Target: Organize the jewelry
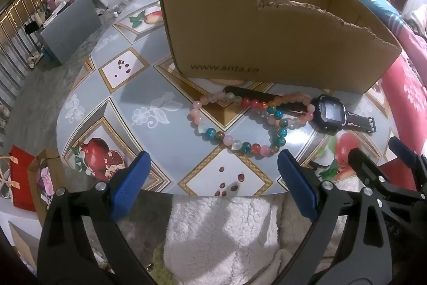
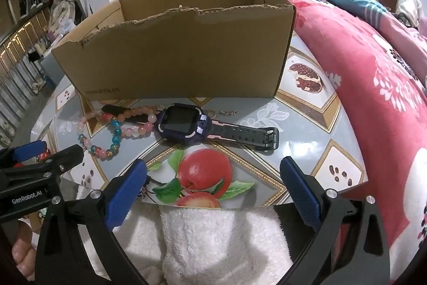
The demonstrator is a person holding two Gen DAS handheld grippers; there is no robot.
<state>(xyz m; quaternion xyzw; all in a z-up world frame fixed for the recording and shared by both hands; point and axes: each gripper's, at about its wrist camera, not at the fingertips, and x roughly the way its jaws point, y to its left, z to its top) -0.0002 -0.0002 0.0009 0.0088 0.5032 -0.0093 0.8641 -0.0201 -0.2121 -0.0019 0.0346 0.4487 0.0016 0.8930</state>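
A round table (image 1: 112, 108) covered in a grey-blue cloth printed with fruit and seed panels carries everything. An open cardboard box (image 1: 267, 44) with a torn front edge stands toward its far side. Just in front of the box lie a bead bracelet (image 1: 240, 124), a smartwatch (image 2: 184, 126) with its strap stretched flat, and a small ring (image 2: 210, 112).

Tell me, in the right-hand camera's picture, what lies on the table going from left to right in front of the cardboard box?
Bead bracelets → the smartwatch face → its black strap with the buckle at the far end. Behind them all stands the cardboard box.
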